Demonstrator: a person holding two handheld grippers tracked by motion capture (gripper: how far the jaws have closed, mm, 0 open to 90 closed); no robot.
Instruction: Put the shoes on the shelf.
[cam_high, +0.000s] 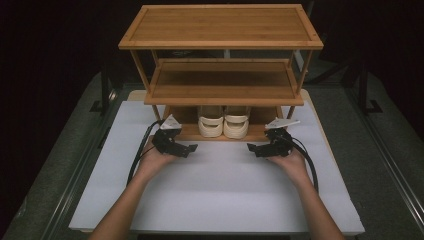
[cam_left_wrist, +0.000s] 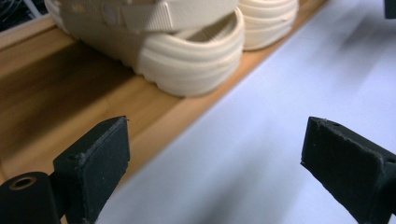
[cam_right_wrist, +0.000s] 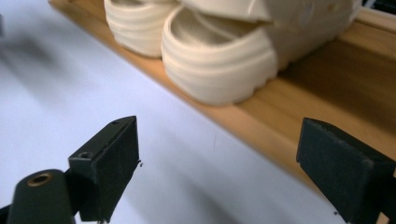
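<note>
Two hands are holding the left gripper & right gripper, fingers spread w/ nothing between, on a white desk facing cream sandals on a wooden rack's bottom shelf; sandals are probably light, rubbery, best gripped at heel rim.

1. A three-tier shoe rack stands at the 12 o'clock end of the table.
2. Two sandals sit side by side on its bottom tier, under the middle tier: the left sandal at 9 o'clock of the right sandal.
3. The left gripper lies at 7 o'clock of the sandals, just before the rack.
4. The right gripper lies at 5 o'clock of them, well apart from the left gripper.
</note>
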